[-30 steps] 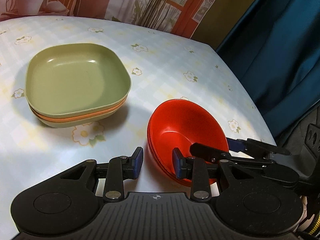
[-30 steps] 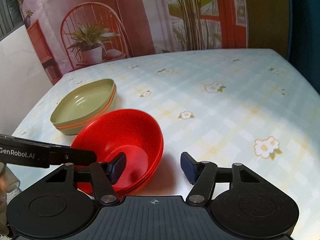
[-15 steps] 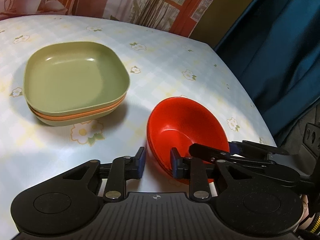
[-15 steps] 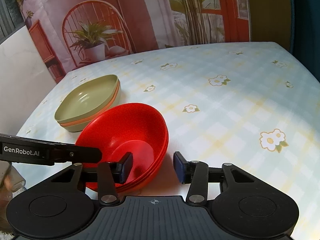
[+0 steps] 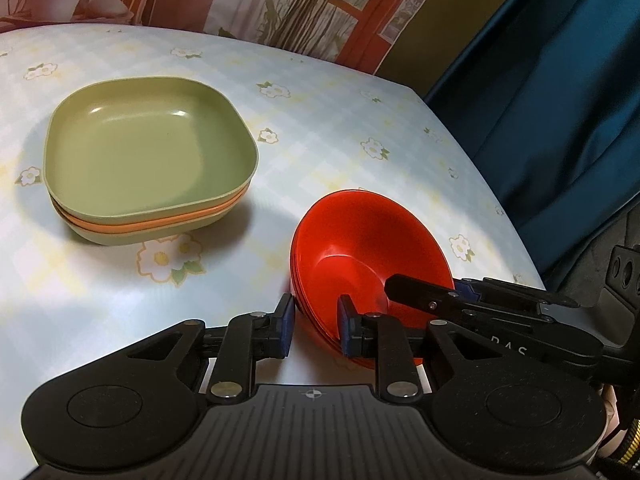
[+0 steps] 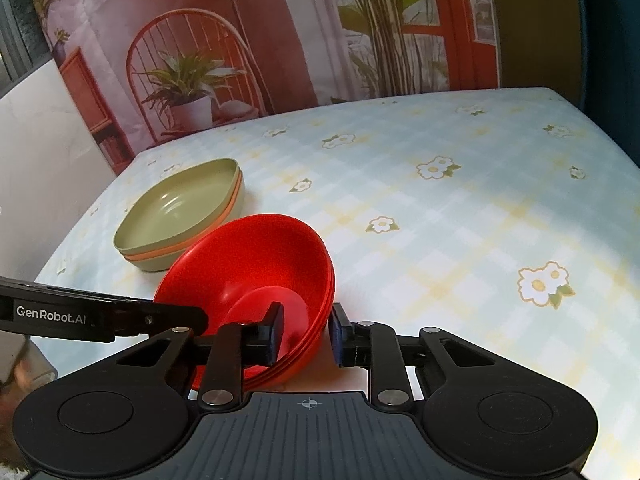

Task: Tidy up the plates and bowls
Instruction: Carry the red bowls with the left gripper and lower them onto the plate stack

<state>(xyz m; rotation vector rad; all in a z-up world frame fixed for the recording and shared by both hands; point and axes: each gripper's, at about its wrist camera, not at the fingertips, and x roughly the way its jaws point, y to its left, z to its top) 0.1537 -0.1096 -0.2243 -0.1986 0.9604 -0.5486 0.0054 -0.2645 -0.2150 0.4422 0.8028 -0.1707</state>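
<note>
Left wrist view: a nested stack of red bowls (image 5: pixel 370 250) sits on the table at about five o'clock, tipped a little so the opening leans toward the cameras. The left gripper (image 5: pixel 313 323) has closed around the stack's near rim, one blue-padded finger outside the wall and one inside, both pads against the plastic as far as can be seen. The right gripper (image 5: pixel 460 290) reaches in from three o'clock, one black finger lying inside the top bowl and its blue-padded partner just outside the rim. In the right wrist view the same red bowls (image 6: pixel 256 264) fill the lower middle; the right gripper (image 6: pixel 306 330) straddles the near rim, its inner finger inside the bowl and the outer pad beside the outer wall, narrowed to a grip on the stack. The left gripper's arm, marked GenRobot.AI, enters at nine o'clock. Well apart from the bowls, at ten o'clock, stands a stack of square plates (image 5: pixel 148 156), green on top, an orange one between, green beneath. Everything rests on a pale checked tablecloth (image 6: pixel 460 216) printed with small flowers.
</note>
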